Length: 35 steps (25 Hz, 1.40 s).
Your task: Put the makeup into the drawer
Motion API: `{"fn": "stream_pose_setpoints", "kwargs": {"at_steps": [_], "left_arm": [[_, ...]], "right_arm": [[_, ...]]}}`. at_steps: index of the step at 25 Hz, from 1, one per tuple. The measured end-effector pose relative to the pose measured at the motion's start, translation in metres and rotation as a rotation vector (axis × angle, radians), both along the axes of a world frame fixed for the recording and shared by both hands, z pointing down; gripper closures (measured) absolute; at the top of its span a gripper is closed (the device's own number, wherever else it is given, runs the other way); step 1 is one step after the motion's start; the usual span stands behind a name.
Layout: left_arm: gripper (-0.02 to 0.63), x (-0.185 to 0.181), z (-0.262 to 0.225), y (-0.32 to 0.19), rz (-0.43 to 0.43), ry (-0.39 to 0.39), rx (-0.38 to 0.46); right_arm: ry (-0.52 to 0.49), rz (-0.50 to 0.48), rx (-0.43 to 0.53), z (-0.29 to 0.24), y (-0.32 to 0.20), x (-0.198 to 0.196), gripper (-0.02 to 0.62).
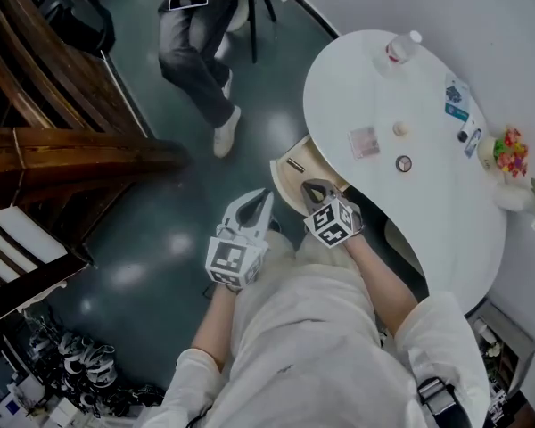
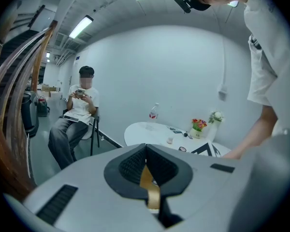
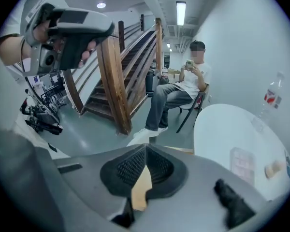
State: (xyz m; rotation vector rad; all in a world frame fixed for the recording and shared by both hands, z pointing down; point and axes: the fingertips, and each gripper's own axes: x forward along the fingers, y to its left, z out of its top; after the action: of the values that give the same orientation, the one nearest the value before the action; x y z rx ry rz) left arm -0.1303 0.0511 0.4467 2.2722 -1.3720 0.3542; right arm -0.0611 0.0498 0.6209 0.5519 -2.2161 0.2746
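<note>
An open wooden drawer (image 1: 292,178) sticks out from under the white table (image 1: 437,212), and a thin dark stick (image 1: 296,164) lies in it. On the tabletop rest a pink palette (image 1: 364,141), a small beige pot (image 1: 399,129) and a round dark compact (image 1: 404,163). My right gripper (image 1: 318,189) hangs shut and empty just above the drawer's near side. The left gripper (image 1: 259,203) is left of the drawer over the floor, also shut with nothing in it. The right gripper view shows the palette (image 3: 242,161) and the pot (image 3: 272,168) beyond the closed jaws.
A water bottle (image 1: 401,47) stands at the table's far end. Small packets (image 1: 457,98) and a flower pot (image 1: 510,152) sit by the wall. A seated person (image 1: 199,38) on a chair is beyond the table; a wooden staircase (image 1: 62,145) fills the left.
</note>
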Motion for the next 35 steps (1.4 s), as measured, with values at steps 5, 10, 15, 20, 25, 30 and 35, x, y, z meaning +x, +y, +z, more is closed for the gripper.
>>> {"fn": "stream_pose_setpoints", "kwargs": {"at_steps": [5, 10, 15, 20, 25, 30, 35], "left_arm": [[0.595, 0.022, -0.015, -0.010, 0.049, -0.003, 0.033], [0.596, 0.043, -0.026, -0.014, 0.092, -0.002, 0.058], [0.597, 0.059, -0.025, -0.015, 0.127, -0.004, 0.056], [0.597, 0.073, -0.023, -0.018, 0.139, -0.007, 0.053], [0.597, 0.086, -0.028, -0.026, 0.150, -0.008, 0.076], [0.597, 0.095, -0.027, -0.026, 0.166, -0.005, 0.079], [0.597, 0.095, -0.025, -0.028, 0.169, -0.029, 0.086]], "right_arm": [[-0.109, 0.040, 0.040, -0.057, -0.001, 0.015, 0.581], [-0.243, 0.117, 0.073, -0.115, -0.008, 0.038, 0.583], [-0.331, 0.180, 0.144, -0.166, -0.020, 0.061, 0.583], [-0.371, 0.225, 0.205, -0.199, -0.023, 0.086, 0.583], [-0.388, 0.245, 0.230, -0.209, -0.026, 0.104, 0.583], [-0.393, 0.251, 0.227, -0.208, -0.024, 0.109, 0.583], [-0.399, 0.256, 0.221, -0.207, -0.025, 0.108, 0.583]]}}
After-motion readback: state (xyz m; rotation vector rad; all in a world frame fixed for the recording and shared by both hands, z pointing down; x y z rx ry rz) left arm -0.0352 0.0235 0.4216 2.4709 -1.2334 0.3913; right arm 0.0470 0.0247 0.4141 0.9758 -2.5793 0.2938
